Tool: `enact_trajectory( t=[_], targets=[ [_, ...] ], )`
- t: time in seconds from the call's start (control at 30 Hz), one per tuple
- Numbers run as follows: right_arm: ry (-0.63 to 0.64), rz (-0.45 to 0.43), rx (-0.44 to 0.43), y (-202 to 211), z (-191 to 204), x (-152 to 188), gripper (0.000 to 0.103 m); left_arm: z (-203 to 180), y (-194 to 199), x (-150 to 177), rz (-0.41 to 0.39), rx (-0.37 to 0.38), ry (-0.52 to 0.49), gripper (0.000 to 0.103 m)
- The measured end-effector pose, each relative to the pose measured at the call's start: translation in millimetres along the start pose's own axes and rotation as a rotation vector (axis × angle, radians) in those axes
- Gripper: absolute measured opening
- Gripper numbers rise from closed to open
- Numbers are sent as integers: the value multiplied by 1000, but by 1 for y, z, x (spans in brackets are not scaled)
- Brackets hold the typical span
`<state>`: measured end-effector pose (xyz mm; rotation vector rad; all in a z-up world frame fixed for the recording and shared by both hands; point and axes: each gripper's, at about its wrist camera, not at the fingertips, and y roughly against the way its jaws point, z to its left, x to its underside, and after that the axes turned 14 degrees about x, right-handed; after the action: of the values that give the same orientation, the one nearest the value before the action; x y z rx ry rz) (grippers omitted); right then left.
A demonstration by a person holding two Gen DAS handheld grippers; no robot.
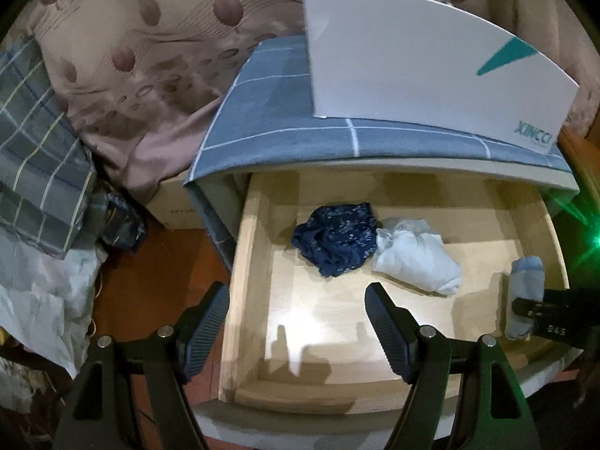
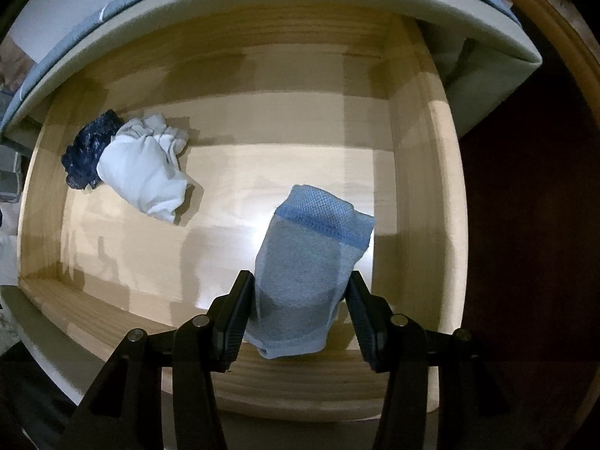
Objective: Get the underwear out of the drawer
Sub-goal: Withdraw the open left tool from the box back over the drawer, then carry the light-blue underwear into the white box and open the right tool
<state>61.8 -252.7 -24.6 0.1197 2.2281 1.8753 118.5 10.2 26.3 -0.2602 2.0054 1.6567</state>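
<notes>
Left wrist view: the left tongs (image 1: 296, 333) hang released over the wooden drawer (image 1: 240, 262), straddling its left wall. A dark blue pair (image 1: 335, 238) and a white pair (image 1: 414, 258) lie touching, ahead of the right fingertip, nothing between. At right, the right tongs (image 1: 534, 311) grip a light blue piece (image 1: 525, 292).

Right wrist view: the right tongs (image 2: 298, 313) are clenched on the light blue piece (image 2: 307, 273), its long axis running away from the camera, near the drawer's (image 2: 416, 187) right wall; the other two sit far left.

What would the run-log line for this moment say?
right gripper: shut on light blue underwear, lifted above drawer | left gripper: open, empty | left in drawer: navy piece, white piece
</notes>
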Motion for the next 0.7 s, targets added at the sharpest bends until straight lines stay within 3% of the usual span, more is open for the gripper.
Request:
enact_trajectory(
  t=[0.7],
  targets=[
    [-28, -172, -29, 40, -24, 4, 44, 5, 7, 3, -44, -16, 18, 77]
  ],
)
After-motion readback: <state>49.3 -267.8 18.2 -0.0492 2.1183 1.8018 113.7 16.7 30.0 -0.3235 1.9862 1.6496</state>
